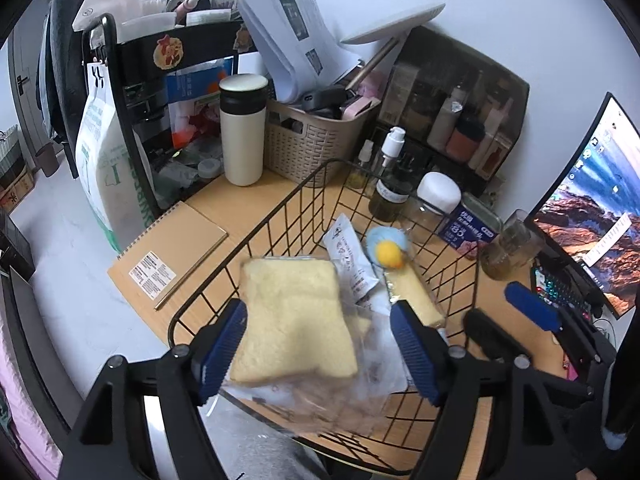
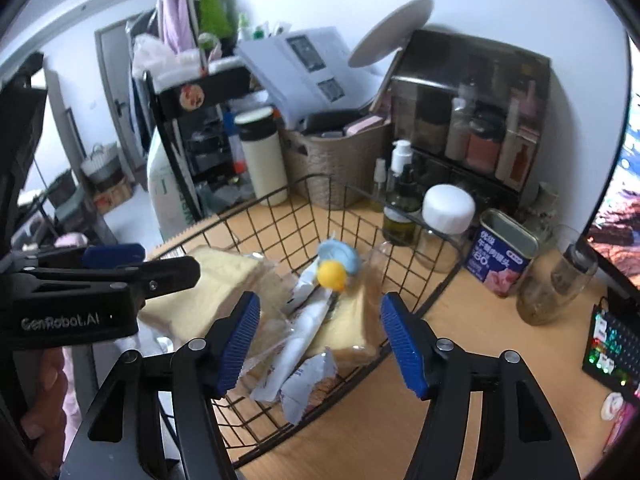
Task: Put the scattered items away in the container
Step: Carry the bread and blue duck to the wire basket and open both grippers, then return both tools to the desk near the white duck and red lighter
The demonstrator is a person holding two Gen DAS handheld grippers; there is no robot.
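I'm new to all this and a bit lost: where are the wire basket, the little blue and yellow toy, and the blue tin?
wire basket (image 2: 280, 196): right wrist view, on its far rim.
blue and yellow toy (image 1: 389, 254): left wrist view, on its yellow part.
blue tin (image 2: 500, 258): right wrist view, on its front label.

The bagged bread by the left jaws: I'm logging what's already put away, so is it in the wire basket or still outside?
In: the bagged bread sits within the wire basket rim, between open left jaws.

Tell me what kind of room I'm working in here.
Probably a bedroom or dorm desk: a monitor and lit keyboard on the right, cosmetics in an organizer against the wall, clothes hanging behind.
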